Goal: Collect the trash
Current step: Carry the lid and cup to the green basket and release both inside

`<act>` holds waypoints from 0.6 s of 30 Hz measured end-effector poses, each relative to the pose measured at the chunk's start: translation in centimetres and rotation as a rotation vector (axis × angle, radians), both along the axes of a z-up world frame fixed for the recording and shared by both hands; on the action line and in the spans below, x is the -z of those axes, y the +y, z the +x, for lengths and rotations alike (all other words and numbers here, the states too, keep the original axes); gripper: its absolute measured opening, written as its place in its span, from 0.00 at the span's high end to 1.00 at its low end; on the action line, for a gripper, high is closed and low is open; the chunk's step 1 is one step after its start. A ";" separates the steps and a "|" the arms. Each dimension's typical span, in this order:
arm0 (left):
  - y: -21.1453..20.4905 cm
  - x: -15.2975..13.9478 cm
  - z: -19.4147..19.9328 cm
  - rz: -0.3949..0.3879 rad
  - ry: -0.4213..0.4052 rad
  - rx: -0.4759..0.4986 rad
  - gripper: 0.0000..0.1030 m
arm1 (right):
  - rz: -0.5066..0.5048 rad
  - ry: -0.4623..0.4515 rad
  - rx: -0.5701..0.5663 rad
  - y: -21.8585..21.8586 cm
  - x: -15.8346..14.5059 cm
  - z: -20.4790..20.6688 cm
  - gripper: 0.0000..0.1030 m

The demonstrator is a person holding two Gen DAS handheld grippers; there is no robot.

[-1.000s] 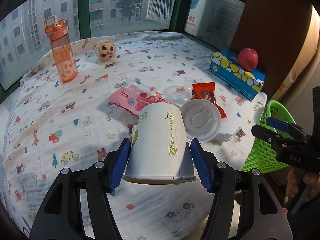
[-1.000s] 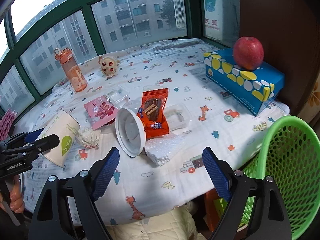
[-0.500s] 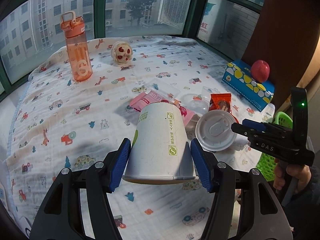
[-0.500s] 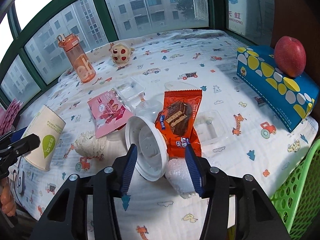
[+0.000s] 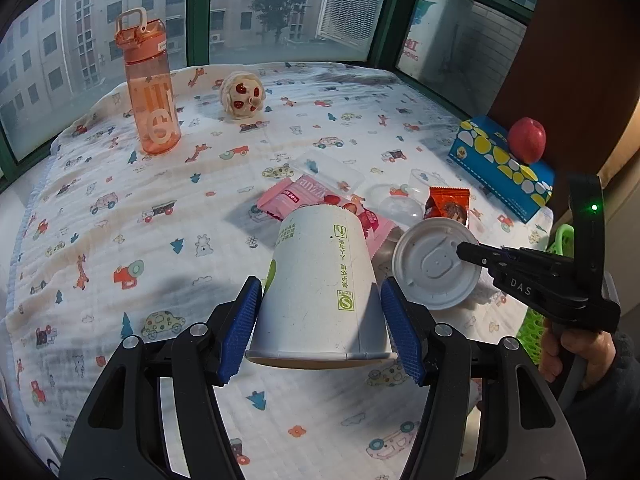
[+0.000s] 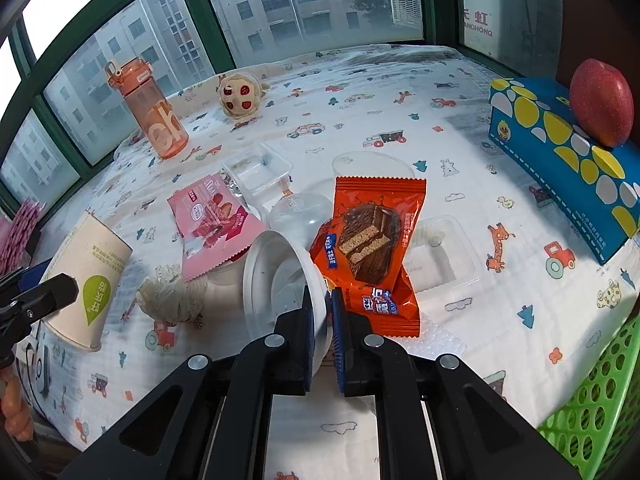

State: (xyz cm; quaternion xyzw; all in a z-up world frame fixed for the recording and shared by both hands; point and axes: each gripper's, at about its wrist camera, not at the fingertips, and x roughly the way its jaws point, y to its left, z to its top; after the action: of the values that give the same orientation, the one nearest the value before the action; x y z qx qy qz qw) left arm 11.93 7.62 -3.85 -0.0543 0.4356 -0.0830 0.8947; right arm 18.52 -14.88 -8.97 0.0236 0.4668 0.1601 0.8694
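Note:
My left gripper (image 5: pixel 321 288) is shut on a white paper cup (image 5: pixel 316 248), held upside down above the patterned cloth (image 5: pixel 120 208). My right gripper (image 6: pixel 322 300) is shut on the rim of a white plastic lid (image 6: pixel 276 280), which stands tilted on edge. In the left wrist view the right gripper (image 5: pixel 468 250) meets that lid (image 5: pixel 434 268) from the right. An orange snack wrapper (image 6: pixel 372 240) leans against the lid. A pink wrapper (image 6: pixel 216 220), a crumpled tissue (image 6: pixel 172 296), clear plastic trays (image 6: pixel 260 168) and a clear dome (image 6: pixel 298 216) lie around it.
A green mesh basket (image 6: pixel 592 412) hangs off the table's right edge. Further back stand an orange bottle (image 5: pixel 150 92) and a round toy (image 5: pixel 242 96). At the right, against a brown wall, an apple (image 5: pixel 527 140) sits on a blue tissue box (image 5: pixel 500 164).
My right gripper moved in from the basket side toward the trash pile and closed from wide open onto the lid's rim. The left gripper kept its hold on the cup.

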 end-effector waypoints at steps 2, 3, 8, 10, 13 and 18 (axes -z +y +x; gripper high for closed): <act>-0.2 -0.1 0.0 0.001 -0.001 0.001 0.41 | -0.003 -0.014 0.000 -0.1 -0.4 -0.5 0.92; -0.3 -0.2 -0.1 -0.001 -0.002 0.002 0.41 | -0.002 -0.021 0.001 -0.2 -0.7 -0.8 0.92; -1.2 -0.9 -0.6 0.002 -0.019 0.023 0.41 | 0.016 -0.051 0.019 -1.2 -2.4 -2.5 0.92; -1.8 -1.3 -0.9 0.002 -0.027 0.036 0.41 | 0.017 -0.070 0.030 -1.9 -3.2 -3.3 0.92; -2.7 -1.9 -1.2 0.001 -0.041 0.060 0.41 | 0.025 -0.094 0.061 -3.4 -4.6 -4.6 0.92; -5.0 -2.6 -1.5 -0.002 -0.055 0.115 0.41 | 0.036 -0.140 0.141 -7.1 -6.7 -7.0 0.92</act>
State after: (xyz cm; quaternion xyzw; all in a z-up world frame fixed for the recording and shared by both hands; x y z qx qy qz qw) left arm 10.40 2.59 -1.24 -0.0277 0.4131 -0.1362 0.9000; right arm 11.50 -21.99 -2.28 0.0606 0.3993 0.1082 0.9084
